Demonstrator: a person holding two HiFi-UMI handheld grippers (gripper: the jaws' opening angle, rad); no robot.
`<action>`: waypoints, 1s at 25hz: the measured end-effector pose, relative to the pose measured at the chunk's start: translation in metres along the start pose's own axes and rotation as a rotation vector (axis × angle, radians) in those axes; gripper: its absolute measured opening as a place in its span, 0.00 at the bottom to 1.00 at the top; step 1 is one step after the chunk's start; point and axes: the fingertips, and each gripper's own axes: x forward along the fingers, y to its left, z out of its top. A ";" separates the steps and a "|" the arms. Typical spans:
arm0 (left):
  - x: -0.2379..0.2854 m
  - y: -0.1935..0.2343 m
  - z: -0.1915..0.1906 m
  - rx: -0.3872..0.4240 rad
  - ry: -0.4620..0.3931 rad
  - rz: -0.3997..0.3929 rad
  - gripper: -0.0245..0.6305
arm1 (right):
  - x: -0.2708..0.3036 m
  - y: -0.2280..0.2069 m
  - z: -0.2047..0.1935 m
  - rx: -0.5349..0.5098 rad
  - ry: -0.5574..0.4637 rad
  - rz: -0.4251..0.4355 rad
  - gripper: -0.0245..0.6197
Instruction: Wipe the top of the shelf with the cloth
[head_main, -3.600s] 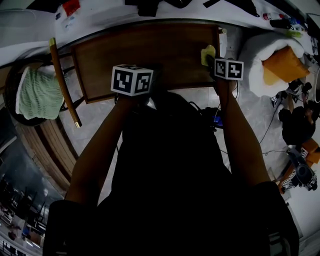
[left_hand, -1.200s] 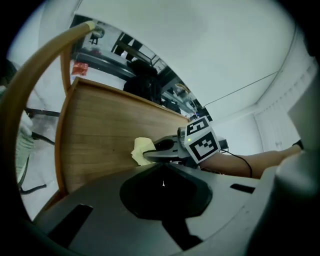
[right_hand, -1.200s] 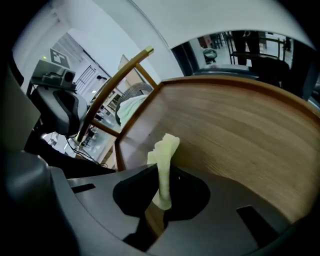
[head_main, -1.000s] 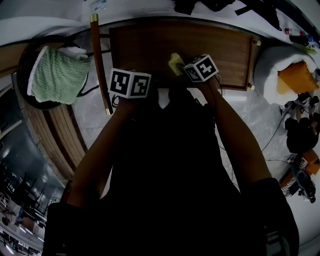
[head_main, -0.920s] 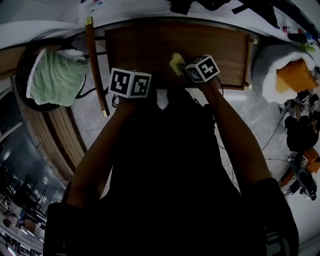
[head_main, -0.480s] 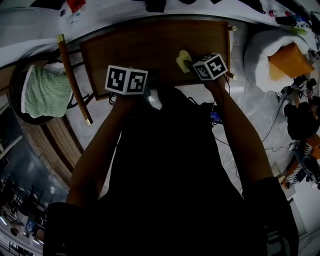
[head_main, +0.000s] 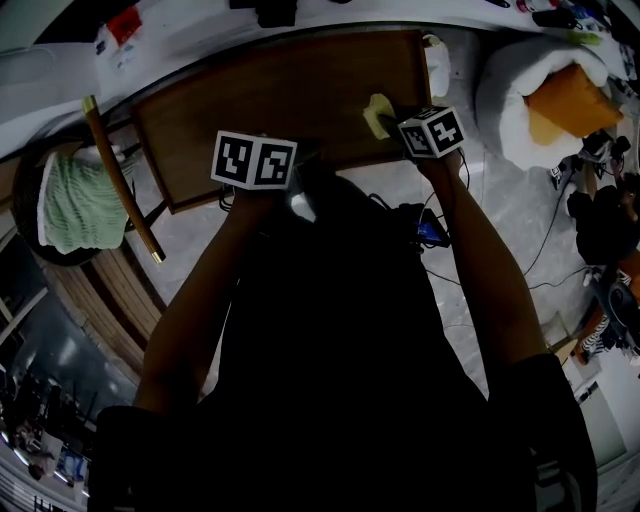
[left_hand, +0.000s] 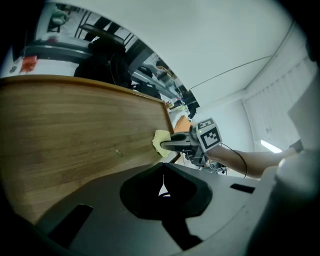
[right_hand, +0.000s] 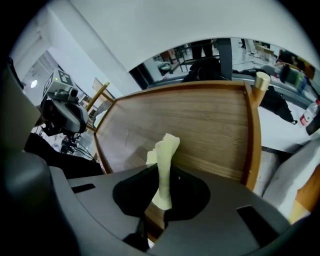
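Observation:
The brown wooden shelf top (head_main: 290, 90) lies in front of me. A pale yellow cloth (head_main: 378, 113) rests on it near the front edge, right of centre, pinched in my right gripper (head_main: 392, 125). In the right gripper view the cloth (right_hand: 163, 165) stands up between the shut jaws over the wood (right_hand: 190, 125). My left gripper (head_main: 300, 160) hovers at the shelf's front edge, left of the cloth, its jaws closed on nothing. The left gripper view shows the shelf top (left_hand: 75, 130), the cloth (left_hand: 161, 142) and the right gripper (left_hand: 170, 146) beyond.
A chair with a green cloth (head_main: 70, 200) and a wooden rail (head_main: 120, 180) stands left of the shelf. A white beanbag with an orange cushion (head_main: 560, 95) sits at the right. Cables (head_main: 440, 235) lie on the floor. A desk with dark items (head_main: 260, 12) runs behind.
The right gripper has carried the cloth rightward along the shelf's front part, after sweeping left from the right end earlier. The left gripper has stayed at the front edge.

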 end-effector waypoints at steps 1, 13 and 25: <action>0.003 -0.002 0.000 0.003 0.002 -0.004 0.06 | -0.003 -0.005 -0.003 0.006 0.002 -0.013 0.11; -0.007 -0.008 -0.007 -0.012 -0.033 0.003 0.05 | -0.024 -0.039 -0.017 0.295 -0.014 -0.170 0.11; -0.122 0.010 -0.033 0.014 -0.173 -0.093 0.05 | -0.018 0.084 0.082 0.189 -0.305 0.056 0.11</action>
